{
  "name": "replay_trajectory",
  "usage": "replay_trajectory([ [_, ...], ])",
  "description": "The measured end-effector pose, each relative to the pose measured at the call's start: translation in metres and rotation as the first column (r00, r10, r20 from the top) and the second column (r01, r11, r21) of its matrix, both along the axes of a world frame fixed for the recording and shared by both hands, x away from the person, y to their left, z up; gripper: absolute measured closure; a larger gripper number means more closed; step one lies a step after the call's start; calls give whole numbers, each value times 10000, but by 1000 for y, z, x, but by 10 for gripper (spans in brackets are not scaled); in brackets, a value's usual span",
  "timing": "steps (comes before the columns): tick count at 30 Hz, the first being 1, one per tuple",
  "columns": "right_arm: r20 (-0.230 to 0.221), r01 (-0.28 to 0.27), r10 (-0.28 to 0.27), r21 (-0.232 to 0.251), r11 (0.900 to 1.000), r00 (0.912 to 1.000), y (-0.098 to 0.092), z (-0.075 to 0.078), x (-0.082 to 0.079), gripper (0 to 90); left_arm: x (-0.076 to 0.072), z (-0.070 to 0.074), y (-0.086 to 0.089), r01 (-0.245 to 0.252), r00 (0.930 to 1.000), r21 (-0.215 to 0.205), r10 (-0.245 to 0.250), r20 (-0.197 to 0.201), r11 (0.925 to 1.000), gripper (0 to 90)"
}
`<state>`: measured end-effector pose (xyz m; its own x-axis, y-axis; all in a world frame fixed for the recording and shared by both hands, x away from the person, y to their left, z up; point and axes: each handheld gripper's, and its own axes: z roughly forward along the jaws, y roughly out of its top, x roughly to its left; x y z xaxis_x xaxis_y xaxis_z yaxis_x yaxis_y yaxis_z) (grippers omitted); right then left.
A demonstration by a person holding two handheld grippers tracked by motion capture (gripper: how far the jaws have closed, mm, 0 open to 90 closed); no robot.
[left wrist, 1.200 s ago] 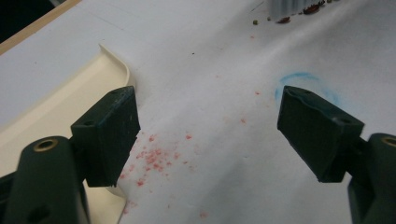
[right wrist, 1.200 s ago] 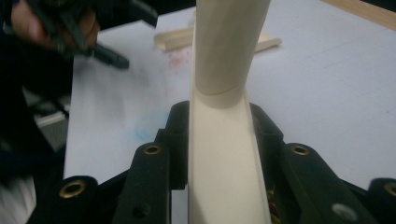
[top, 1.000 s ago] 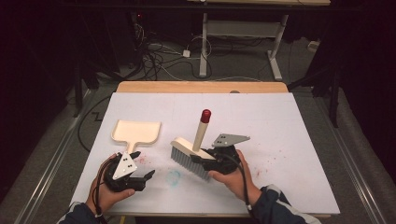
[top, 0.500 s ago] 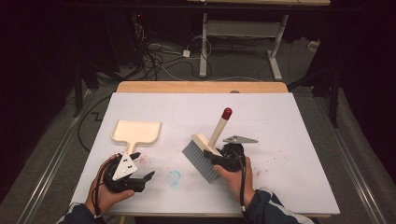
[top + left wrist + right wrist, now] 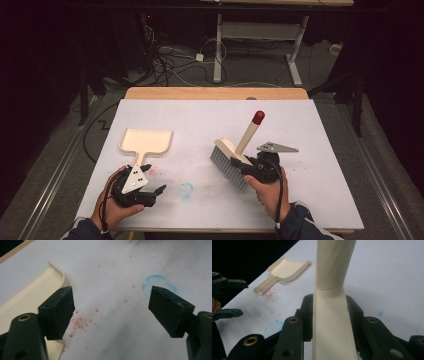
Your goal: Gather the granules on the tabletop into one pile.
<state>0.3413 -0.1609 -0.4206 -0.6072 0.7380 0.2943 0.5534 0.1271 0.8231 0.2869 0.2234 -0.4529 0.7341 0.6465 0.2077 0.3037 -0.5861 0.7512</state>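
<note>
Sweeping step: bring the cream plastic hand brush with grey bristles and red-tipped handle (image 5: 235, 157), right of centre in the high view, low toward the red crumbs (image 5: 78, 323), bristles flat. Right gripper (image 5: 250, 170) clamps its base. Left gripper (image 5: 150, 192), jaws wide apart and holding nothing, sits beside the cream plastic dustpan (image 5: 146, 141), centre-left.

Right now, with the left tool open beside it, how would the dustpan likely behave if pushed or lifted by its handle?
The dustpan looks like thin moulded plastic, so probably light and stiff. Lying flat on the smooth white table, it would likely slide rather than tip when nudged. Lifted by its narrow handle, the wide tray end may droop unless the left tool clamps firmly.
</note>
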Motion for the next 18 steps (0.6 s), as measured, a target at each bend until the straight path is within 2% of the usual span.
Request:
replay_trajectory([
  [1,0,0,0,0,10000,10000,0,0,0,673,0,0,0,-3,10000,-10,3,10,10000,201],
  [3,451,-34,41,-160,9999,9990,-5,8,-3,674,0,1,1,-22,10000,-9,22,42,10000,201],
  [5,891,30,23,-597,9982,9960,-10,14,-6,674,0,1,1,-24,10000,6,24,50,10000,201],
  [6,1436,342,-162,-1237,9917,9895,-14,16,-8,673,0,1,1,-17,10000,28,17,58,10000,201],
  [7,1436,342,-162,-1237,9917,9895,-14,16,-8,673,0,1,0,-9,10000,42,8,69,10000,201],
  [8,1818,718,-398,-1726,9824,9825,-19,16,-5,673,-1,1,0,-1,10000,46,1,81,10000,201],
  [9,1818,718,-398,-1726,9824,9825,-19,16,-5,673,-1,1,0,5,10000,62,-6,90,10000,201],
  [11,2121,917,-427,-2266,9697,9763,-22,14,1,673,0,1,-1,19,9999,121,-21,103,9999,201],
  [12,2124,1010,-488,-2421,9650,9760,-23,12,3,674,0,1,-1,11,9999,114,-12,109,9999,201],
  [15,2492,651,135,-3044,9503,9684,-26,4,18,673,1,0,-2,6,10000,140,-7,73,9999,201],
  [17,2780,193,817,-3425,9393,9571,-26,0,31,673,1,0,-2,0,10000,190,-1,61,9998,201],
  [18,2826,-84,1125,-3451,9385,9526,-26,-2,37,673,1,-1,-2,13,10000,191,-14,55,9998,201],
])
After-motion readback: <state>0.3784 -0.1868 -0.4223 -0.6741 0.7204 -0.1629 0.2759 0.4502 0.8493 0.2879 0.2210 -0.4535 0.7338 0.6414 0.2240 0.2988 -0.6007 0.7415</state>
